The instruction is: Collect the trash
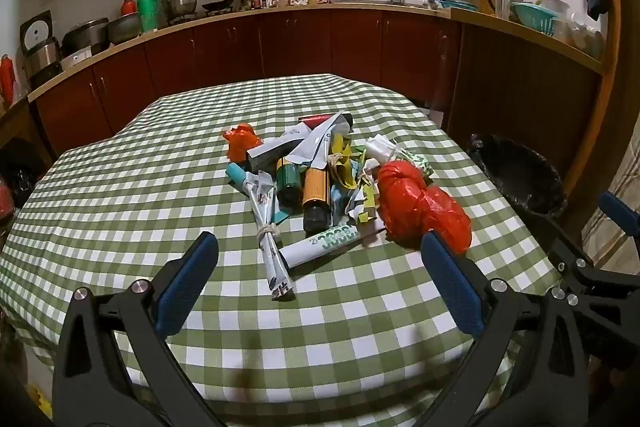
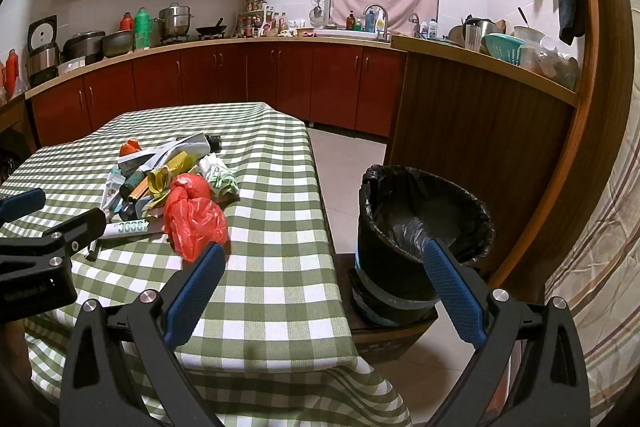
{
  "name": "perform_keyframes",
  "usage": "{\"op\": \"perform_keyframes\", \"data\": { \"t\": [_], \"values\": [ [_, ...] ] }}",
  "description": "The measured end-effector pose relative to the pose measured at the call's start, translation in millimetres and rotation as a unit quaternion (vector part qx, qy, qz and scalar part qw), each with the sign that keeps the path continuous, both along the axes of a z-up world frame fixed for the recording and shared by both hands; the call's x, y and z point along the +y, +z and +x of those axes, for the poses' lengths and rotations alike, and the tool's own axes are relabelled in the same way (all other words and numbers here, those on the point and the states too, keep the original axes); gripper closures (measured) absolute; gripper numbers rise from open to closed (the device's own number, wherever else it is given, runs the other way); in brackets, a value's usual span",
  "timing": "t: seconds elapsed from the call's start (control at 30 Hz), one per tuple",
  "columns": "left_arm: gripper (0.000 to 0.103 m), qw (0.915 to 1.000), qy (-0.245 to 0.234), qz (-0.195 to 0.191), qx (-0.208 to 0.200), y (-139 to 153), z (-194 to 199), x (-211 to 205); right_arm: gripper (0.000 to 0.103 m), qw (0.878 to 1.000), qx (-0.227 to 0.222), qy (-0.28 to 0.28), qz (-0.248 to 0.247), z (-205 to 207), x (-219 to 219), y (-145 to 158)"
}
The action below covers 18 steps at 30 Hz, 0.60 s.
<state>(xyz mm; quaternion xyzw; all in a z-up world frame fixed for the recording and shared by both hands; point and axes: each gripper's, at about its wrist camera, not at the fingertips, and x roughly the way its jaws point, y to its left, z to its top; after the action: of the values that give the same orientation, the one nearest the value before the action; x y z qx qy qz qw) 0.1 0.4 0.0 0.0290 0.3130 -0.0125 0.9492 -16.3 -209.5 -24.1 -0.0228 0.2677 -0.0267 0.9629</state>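
Here the crumpled red plastic bag (image 1: 422, 209) lies at one o'clock, just beyond the wide-open, empty left gripper (image 1: 316, 255), nearer than the equally open, empty right gripper (image 2: 324, 269).

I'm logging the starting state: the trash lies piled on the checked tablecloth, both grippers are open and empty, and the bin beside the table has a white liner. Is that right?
Not quite: the bin has a black liner, as the right wrist view shows. The rest holds: the trash pile lies on the checked tablecloth, and the left gripper and right gripper are open and empty.
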Motion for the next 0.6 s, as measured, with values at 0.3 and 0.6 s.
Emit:
{"op": "perform_keyframes", "data": {
  "t": [0.3,0.6],
  "values": [
    [0.004,1.0,-0.001,0.001,0.003,-0.4,0.5,0.2,0.007,1.0,-0.001,0.0,0.0,-0.5,-0.3,0.0],
    [0.004,0.9999,0.006,-0.007,0.008,-5.6,2.9,6.4,0.007,1.0,0.0,0.0,0.001,-0.5,0.1,0.9]
  ]
}}
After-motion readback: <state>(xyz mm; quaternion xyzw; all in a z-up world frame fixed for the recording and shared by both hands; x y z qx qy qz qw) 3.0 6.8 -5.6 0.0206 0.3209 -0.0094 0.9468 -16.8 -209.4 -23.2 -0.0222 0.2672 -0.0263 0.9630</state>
